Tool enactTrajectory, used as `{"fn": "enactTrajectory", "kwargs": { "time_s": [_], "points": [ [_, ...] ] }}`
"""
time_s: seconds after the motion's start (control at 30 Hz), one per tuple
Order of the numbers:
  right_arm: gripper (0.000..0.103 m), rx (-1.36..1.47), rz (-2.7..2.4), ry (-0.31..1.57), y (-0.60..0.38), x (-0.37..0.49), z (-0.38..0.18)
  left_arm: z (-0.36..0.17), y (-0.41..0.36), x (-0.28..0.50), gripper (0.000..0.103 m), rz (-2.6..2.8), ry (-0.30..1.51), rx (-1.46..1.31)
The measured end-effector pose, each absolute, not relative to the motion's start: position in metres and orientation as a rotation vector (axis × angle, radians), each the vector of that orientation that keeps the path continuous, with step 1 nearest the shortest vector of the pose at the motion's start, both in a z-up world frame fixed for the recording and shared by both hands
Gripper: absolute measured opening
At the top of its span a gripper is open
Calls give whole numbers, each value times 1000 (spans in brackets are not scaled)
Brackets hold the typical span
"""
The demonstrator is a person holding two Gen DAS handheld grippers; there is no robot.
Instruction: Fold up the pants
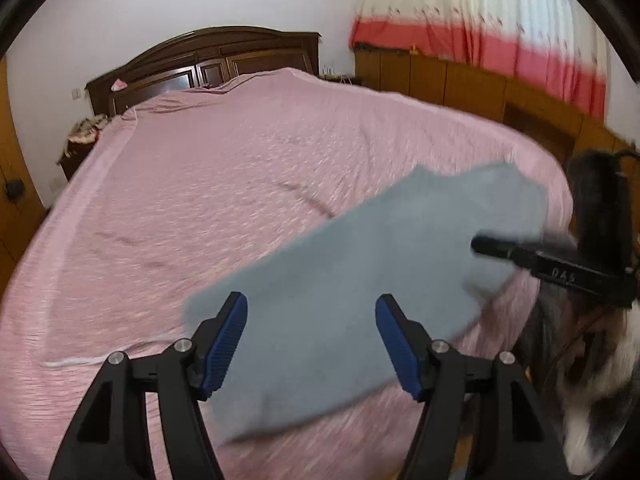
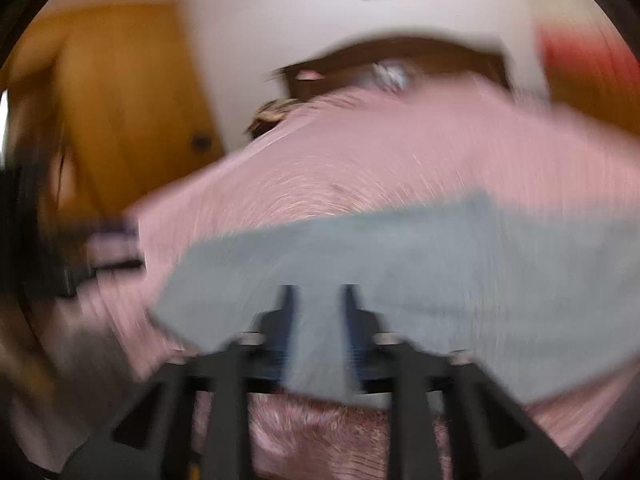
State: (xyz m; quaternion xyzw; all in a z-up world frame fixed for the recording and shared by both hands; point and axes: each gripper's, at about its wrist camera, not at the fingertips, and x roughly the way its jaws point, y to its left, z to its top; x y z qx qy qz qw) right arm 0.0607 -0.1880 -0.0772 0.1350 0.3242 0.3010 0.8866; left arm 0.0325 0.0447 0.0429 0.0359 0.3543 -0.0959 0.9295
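Note:
Grey-blue pants [image 1: 360, 280] lie flat as a long band on the pink bed cover [image 1: 200, 200], near its front right corner. My left gripper [image 1: 312, 312] is open, its blue-padded fingers [image 1: 228, 340] spread above the near end of the pants, holding nothing. My right gripper shows in the left wrist view [image 1: 480, 246] as a black finger over the far end of the pants. In the blurred right wrist view the pants [image 2: 440, 280] fill the lower middle, and my right gripper [image 2: 318, 296] hangs over them with a moderate gap between its fingers.
A dark wooden headboard [image 1: 208, 56] stands at the far end of the bed. Wooden cabinets [image 1: 460, 80] and a red-and-white curtain [image 1: 480, 20] line the right side. A wooden door [image 2: 128, 100] stands left of the bed. A person's patterned clothing [image 1: 600, 380] is at the right.

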Motion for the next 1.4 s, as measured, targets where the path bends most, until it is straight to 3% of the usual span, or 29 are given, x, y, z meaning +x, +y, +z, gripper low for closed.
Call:
{"fn": "enactTrajectory", "kwargs": {
  "time_s": [0.13, 0.2, 0.43, 0.47, 0.57, 0.67, 0.73, 0.83, 0.93, 1.0, 1.07, 1.13, 1.23, 1.4],
  "points": [
    [0, 124, 520, 818, -182, 74, -123, -11, 35, 69, 61, -82, 887, 19],
    [0, 211, 511, 819, -195, 70, -128, -26, 39, 64, 60, -34, 895, 16],
    [2, 237, 605, 799, -164, 59, -68, 10, 69, 34, 62, -2, 774, -79],
    [4, 211, 650, 790, -150, 61, -54, 12, 80, 34, 64, 16, 765, -103],
    [30, 69, 898, 791, -93, 83, -18, 10, 118, 41, 67, 79, 780, -183],
    [41, 0, 1244, 899, -18, 130, -1, -2, 153, 45, 67, 131, 786, -253],
    [55, -110, 1392, 973, 35, 165, -8, -10, 175, 39, 67, 127, 791, -373],
    [57, -390, 1511, 1221, 101, 201, -44, -10, 199, 19, 67, 112, 752, -485],
    [56, -811, 1510, 1292, 131, 201, -76, -10, 213, 9, 67, 118, 736, -537],
    [56, -881, 1599, 1383, 137, 198, -87, -12, 223, 5, 67, 101, 729, -589],
    [49, -893, 1685, 1432, 138, 191, -91, -13, 230, 5, 67, 93, 726, -624],
    [12, -1005, 1692, 1325, 135, 174, -90, -14, 235, 6, 67, 88, 727, -651],
    [9, -1113, 1652, 1037, 119, 144, -79, -12, 238, 10, 68, 90, 732, -643],
    [8, -1369, 1507, 385, 77, 74, -88, -10, 228, 25, 70, 111, 744, -589]
  ]
}}
